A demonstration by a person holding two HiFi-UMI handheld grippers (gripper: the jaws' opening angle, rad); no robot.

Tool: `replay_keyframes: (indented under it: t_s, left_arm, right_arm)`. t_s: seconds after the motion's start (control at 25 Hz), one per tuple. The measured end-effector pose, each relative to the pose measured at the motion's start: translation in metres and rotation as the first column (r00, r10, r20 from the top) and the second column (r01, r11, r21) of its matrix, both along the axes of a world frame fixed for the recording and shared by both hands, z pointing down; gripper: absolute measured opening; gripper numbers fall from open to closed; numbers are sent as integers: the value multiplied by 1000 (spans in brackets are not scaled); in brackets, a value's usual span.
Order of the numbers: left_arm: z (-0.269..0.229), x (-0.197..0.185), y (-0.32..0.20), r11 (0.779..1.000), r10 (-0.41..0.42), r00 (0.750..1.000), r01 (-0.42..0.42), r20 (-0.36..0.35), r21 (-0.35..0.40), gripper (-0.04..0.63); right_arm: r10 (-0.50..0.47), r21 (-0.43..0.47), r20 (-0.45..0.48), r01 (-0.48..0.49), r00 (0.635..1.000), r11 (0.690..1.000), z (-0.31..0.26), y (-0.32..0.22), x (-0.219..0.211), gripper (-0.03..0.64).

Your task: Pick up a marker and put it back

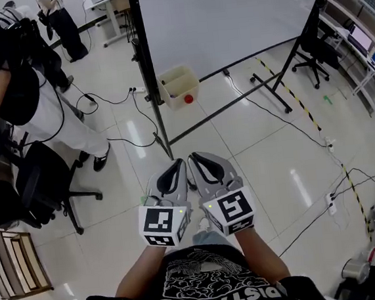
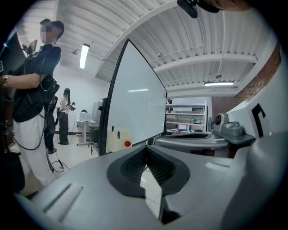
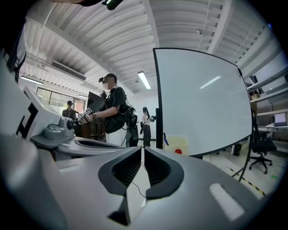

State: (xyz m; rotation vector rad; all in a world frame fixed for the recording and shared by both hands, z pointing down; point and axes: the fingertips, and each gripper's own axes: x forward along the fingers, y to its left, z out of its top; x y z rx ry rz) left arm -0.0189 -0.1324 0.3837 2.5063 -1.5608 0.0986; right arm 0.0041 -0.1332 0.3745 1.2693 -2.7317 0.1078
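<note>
A cream bin (image 1: 180, 84) stands on the floor at the foot of the whiteboard (image 1: 227, 17), with a red ball (image 1: 188, 99) on its front. In the gripper views a blue marker (image 2: 118, 134) (image 3: 166, 138) sticks up out of that bin (image 2: 118, 140) (image 3: 176, 144). My left gripper (image 1: 178, 165) (image 2: 145, 148) and right gripper (image 1: 195, 159) (image 3: 141, 148) are held side by side at waist height, pointing toward the board and well short of the bin. Both are shut with nothing between the jaws.
The whiteboard's black frame and legs (image 1: 154, 110) spread across the tiled floor, with cables (image 1: 263, 115) trailing around them. A person (image 1: 38, 107) stands at the left beside an office chair (image 1: 46, 186). Another chair (image 1: 313, 48) and shelving (image 1: 361, 37) are at the right.
</note>
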Motion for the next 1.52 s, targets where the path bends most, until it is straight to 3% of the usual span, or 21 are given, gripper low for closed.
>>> replay_keyframes:
  t_s: [0.28,0.8,1.52]
  left_arm:
    - [-4,-3,-38,997,-71,997,71,9,9,6]
    - [-6,-13,-79,990,-140,990,140,2,18,6]
    - [11,-42,-163,994,-110,994,110,-5,-5,6]
  right_arm:
    - [-64,44,-35,66,997,997,-6,-46,-5,28]
    - [-97,68,-73,102,993,992,5,-105,-14,95]
    - [-38,45,-144,44,989,998,37,-193,-42,130]
